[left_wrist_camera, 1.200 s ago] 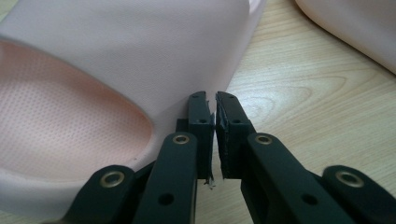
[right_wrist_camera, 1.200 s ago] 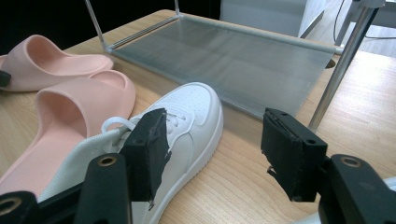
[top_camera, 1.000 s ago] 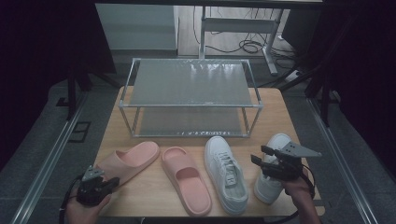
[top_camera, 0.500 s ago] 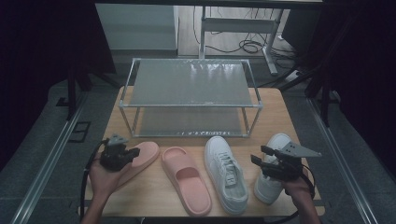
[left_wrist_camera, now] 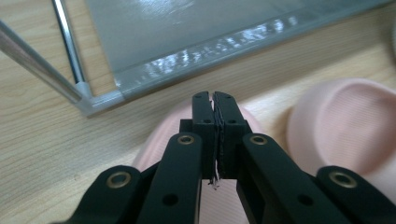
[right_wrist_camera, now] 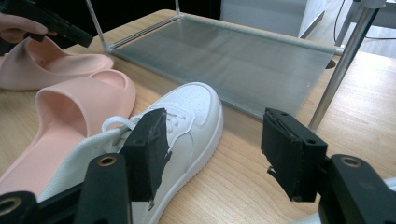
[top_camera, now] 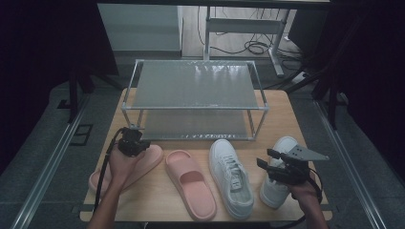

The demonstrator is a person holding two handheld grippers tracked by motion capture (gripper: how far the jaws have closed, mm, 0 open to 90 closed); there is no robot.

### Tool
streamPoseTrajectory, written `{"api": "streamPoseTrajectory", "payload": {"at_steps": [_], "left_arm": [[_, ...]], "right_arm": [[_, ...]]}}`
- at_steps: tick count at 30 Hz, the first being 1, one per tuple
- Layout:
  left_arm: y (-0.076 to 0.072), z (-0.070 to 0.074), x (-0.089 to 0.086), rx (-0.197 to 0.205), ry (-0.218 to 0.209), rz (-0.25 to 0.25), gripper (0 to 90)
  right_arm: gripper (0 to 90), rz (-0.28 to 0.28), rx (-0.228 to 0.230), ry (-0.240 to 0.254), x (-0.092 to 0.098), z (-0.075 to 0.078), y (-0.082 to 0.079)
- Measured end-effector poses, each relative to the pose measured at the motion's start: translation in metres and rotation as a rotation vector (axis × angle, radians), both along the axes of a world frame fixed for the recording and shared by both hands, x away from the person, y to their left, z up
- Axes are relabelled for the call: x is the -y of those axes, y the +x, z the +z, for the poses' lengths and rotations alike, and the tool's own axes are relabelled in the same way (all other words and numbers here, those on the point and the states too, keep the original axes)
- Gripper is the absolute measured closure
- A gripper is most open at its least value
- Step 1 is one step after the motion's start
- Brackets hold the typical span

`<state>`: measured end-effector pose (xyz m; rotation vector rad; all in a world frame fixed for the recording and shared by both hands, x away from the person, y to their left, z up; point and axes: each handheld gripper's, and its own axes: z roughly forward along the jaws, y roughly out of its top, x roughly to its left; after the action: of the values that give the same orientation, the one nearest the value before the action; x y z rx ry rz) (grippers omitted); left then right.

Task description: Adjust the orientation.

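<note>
The left pink slipper lies untouched on the worktop before the empty shoe rack, the clenched, empty left tool over its toe, the right tool released above the sneakers.

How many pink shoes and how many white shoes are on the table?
Pink slippers: 2, one under the left hand and one beside it.
White sneakers: 2, one in the middle and one under the right hand.
Total: 4 shoes.
</note>
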<state>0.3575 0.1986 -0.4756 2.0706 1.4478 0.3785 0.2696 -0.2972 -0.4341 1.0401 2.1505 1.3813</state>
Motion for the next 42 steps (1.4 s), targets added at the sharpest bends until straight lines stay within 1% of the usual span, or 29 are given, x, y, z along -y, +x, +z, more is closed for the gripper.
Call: {"api": "streamPoseTrajectory", "payload": {"at_steps": [1, 2, 3, 5, 6, 7, 8, 9, 11, 13, 14, 15, 17, 19, 20, 22, 25, 28, 29, 30, 32, 33, 41, 42], "left_arm": [[0.000, 0.000, 0.000, 0.000, 0.000, 0.000, 88.3], [0.005, -0.004, -0.001, -0.020, 0.000, 0.007, 87.6], [0.008, -0.006, -0.001, -0.031, 0.001, 0.019, 87.6], [0.009, -0.007, -0.001, -0.034, 0.004, 0.023, 87.9], [0.013, -0.010, -0.001, -0.043, 0.018, 0.030, 88.3], [0.013, -0.010, -0.001, -0.043, 0.018, 0.030, 88.6], [0.016, -0.014, -0.001, -0.044, 0.028, 0.052, 89.1], [0.016, -0.014, -0.001, -0.044, 0.028, 0.052, 89.5], [0.018, -0.014, -0.001, -0.043, 0.044, 0.072, 90.0], [0.018, -0.014, -0.001, -0.044, 0.050, 0.072, 90.0], [0.020, -0.013, 0.001, -0.047, 0.070, 0.074, 90.0], [0.021, -0.012, 0.002, -0.049, 0.078, 0.078, 90.0], [0.023, -0.010, 0.005, -0.048, 0.096, 0.073, 90.0], [0.026, -0.010, 0.008, -0.052, 0.109, 0.078, 90.0], [0.027, -0.010, 0.009, -0.055, 0.107, 0.080, 90.0], [0.029, -0.012, 0.009, -0.070, 0.115, 0.078, 90.0], [0.029, -0.011, 0.009, -0.071, 0.117, 0.081, 90.0], [0.029, -0.013, 0.009, -0.090, 0.130, 0.068, 89.9], [0.029, -0.013, 0.009, -0.090, 0.130, 0.068, 89.9], [0.029, -0.014, 0.010, -0.099, 0.139, 0.062, 90.0], [0.029, -0.014, 0.010, -0.099, 0.140, 0.064, 90.0], [0.028, -0.013, 0.010, -0.104, 0.146, 0.055, 90.0], [0.026, -0.013, 0.012, -0.120, 0.142, 0.040, 90.0], [0.024, -0.013, 0.013, -0.122, 0.139, 0.035, 90.0]], "right_arm": [[41.4, 0.000, -0.001, 0.000, 0.000, 0.000, 0.000], [41.4, 0.000, -0.001, -0.001, -0.001, 0.000, 0.000], [41.3, 0.001, 0.000, -0.002, -0.001, 0.000, 0.000], [41.3, 0.005, 0.001, -0.006, -0.002, 0.000, 0.000], [41.2, 0.010, 0.002, -0.006, -0.003, 0.001, -0.001], [41.2, 0.010, 0.002, -0.006, -0.003, 0.001, -0.001], [41.1, 0.011, 0.001, -0.006, -0.003, 0.001, -0.001], [41.1, 0.011, 0.001, -0.006, -0.003, 0.001, -0.001], [41.1, 0.010, 0.000, -0.007, -0.003, 0.000, -0.001], [41.1, 0.009, -0.002, -0.006, -0.003, 0.000, 0.000], [41.1, 0.008, -0.004, -0.006, -0.002, 0.000, 0.000], [41.1, 0.008, -0.002, -0.007, -0.002, 0.000, 0.000], [41.1, 0.010, -0.001, -0.007, -0.003, 0.000, 0.000], [41.0, 0.013, 0.001, -0.009, -0.003, 0.000, -0.001], [41.1, 0.013, 0.002, -0.009, -0.003, 0.001, -0.001], [41.0, 0.014, 0.002, -0.008, -0.003, 0.001, -0.001], [41.0, 0.013, 0.001, -0.008, -0.003, 0.001, -0.001], [41.0, 0.013, 0.000, -0.006, -0.003, 0.001, -0.001], [41.0, 0.013, 0.000, -0.006, -0.003, 0.001, -0.001], [41.0, 0.015, 0.003, -0.008, -0.003, 0.001, -0.001], [41.1, 0.016, 0.002, -0.009, -0.003, 0.002, -0.002], [41.0, 0.016, 0.002, -0.008, -0.003, 0.002, -0.002], [41.1, 0.015, 0.004, -0.007, -0.002, 0.003, -0.002], [41.1, 0.015, 0.005, -0.006, -0.002, 0.003, -0.002]]}}
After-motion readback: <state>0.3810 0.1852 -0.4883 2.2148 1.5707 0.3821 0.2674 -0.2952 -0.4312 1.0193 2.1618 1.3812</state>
